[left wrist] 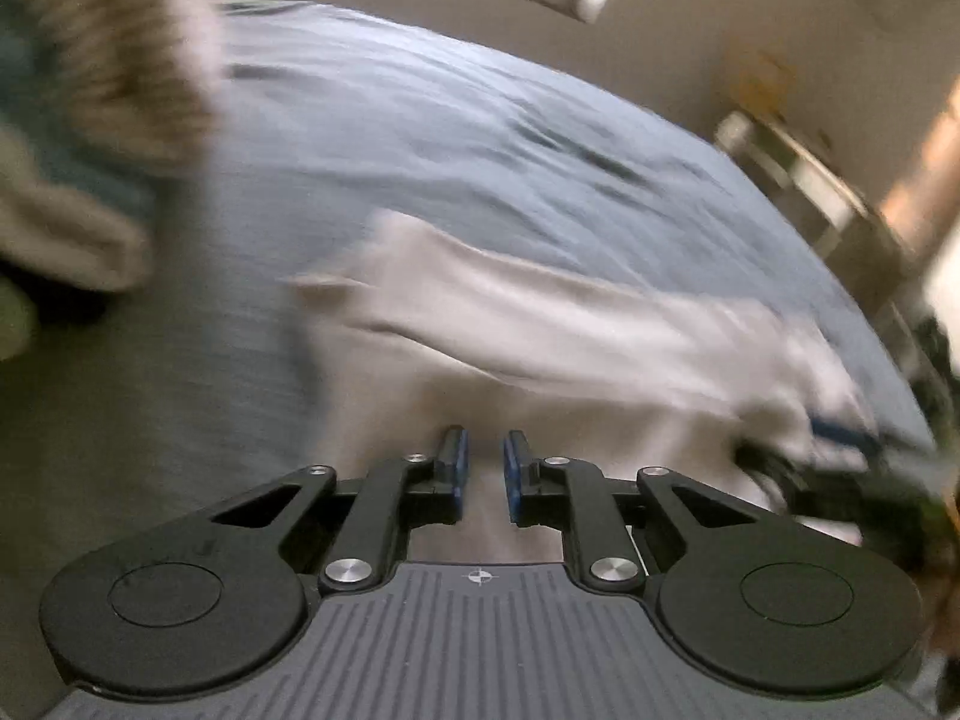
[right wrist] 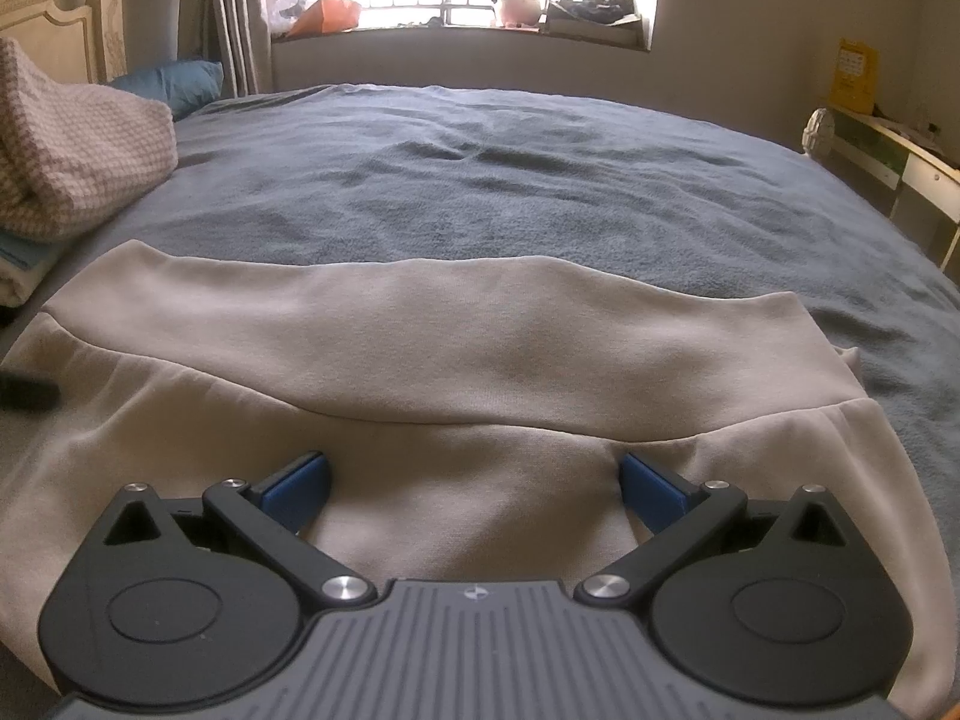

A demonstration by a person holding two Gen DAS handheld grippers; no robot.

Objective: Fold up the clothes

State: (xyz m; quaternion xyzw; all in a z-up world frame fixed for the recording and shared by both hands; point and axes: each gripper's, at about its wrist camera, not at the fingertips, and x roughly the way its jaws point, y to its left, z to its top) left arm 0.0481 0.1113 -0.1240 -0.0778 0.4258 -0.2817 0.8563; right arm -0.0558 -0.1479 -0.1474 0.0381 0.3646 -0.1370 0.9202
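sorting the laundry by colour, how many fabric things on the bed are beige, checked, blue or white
beige: 1, the beige garment spread out
pink-and-white checked: 1, the checked cloth at the left
blue: 1, the blue pillow
white or pale: 1, the folded pale item under the checked cloth
total: 4, all on the grey blanket

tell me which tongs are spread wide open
The right tongs: blue pads far apart over the beige garment. The left tongs show only a narrow gap.
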